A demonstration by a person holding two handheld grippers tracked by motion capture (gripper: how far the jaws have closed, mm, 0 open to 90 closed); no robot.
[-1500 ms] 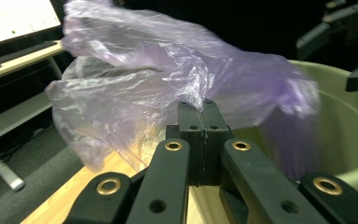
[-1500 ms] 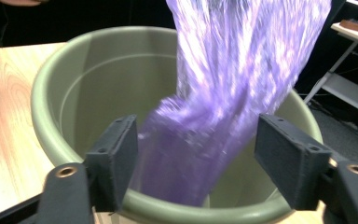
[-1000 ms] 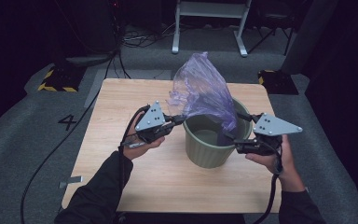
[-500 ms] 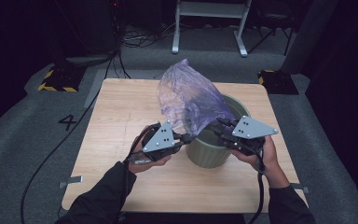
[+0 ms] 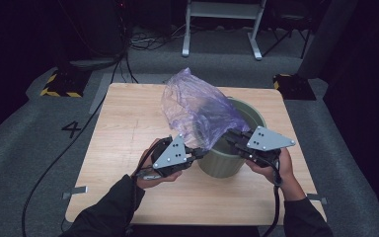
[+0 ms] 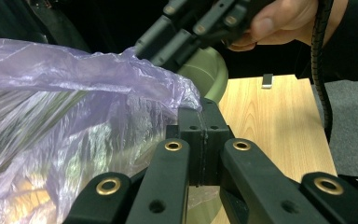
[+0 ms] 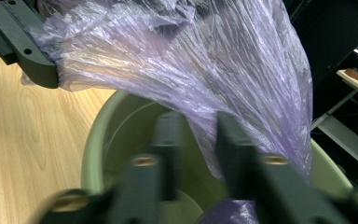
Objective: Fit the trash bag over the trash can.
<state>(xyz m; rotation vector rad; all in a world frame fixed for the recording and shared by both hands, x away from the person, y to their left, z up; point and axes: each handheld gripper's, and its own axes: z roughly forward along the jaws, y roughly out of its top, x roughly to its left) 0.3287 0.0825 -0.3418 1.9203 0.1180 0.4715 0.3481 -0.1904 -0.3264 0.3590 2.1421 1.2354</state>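
Note:
A crumpled, see-through purple plastic bag (image 5: 197, 106) hangs over the near left rim of a green round bin (image 5: 246, 111) that stands upright on the wooden table (image 5: 128, 128). My left gripper (image 5: 205, 152) is at the bin's front left, shut on the bag's lower edge (image 6: 193, 100). Its jaws press together in the left gripper view (image 6: 203, 114). My right gripper (image 5: 229, 136) reaches in over the bin's near rim. In the right gripper view, which is blurred, its jaws stand apart with bag film (image 7: 191, 56) in the gap above the bin's open mouth (image 7: 98, 135).
Bare tabletop lies left of and in front of the bin. On the grey floor are a painted "4" (image 5: 71, 129), a yellow-and-black striped block (image 5: 56, 84), cables and a white metal frame (image 5: 222, 24) at the back. Tape tabs (image 5: 74, 191) mark the table's front corners.
Both grippers have come together at the bin's near side. The left one drew the bag down and toward the person. The right one moved left from the bin's right side to the bag.

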